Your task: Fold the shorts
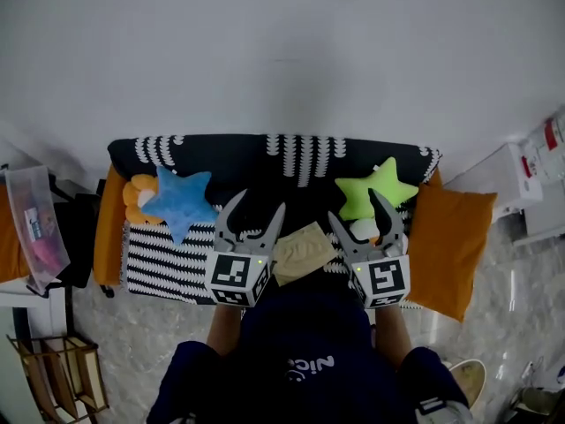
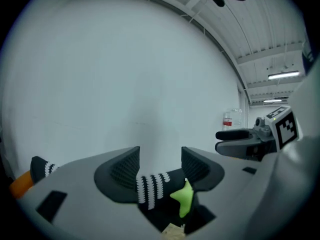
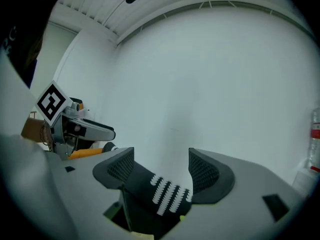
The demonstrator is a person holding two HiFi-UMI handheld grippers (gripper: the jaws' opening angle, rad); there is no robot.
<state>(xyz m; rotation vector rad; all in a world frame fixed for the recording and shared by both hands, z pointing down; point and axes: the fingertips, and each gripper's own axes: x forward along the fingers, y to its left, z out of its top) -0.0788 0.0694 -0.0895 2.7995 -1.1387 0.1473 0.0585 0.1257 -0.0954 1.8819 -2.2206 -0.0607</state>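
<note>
The tan shorts lie folded into a small bundle on the front of a sofa draped with a black-and-white patterned cover. Both grippers are held up above the sofa, level with each other, either side of the shorts. My left gripper stands open with nothing between its fingers; its own view looks past them at the white wall, with a sliver of the shorts below. My right gripper is also open and empty, and its view shows the sofa back and the wall.
A blue star cushion with an orange toy lies on the sofa's left, a green star cushion on its right. Orange cushions flank both ends. A white cabinet stands at the right, a wooden rack at the lower left.
</note>
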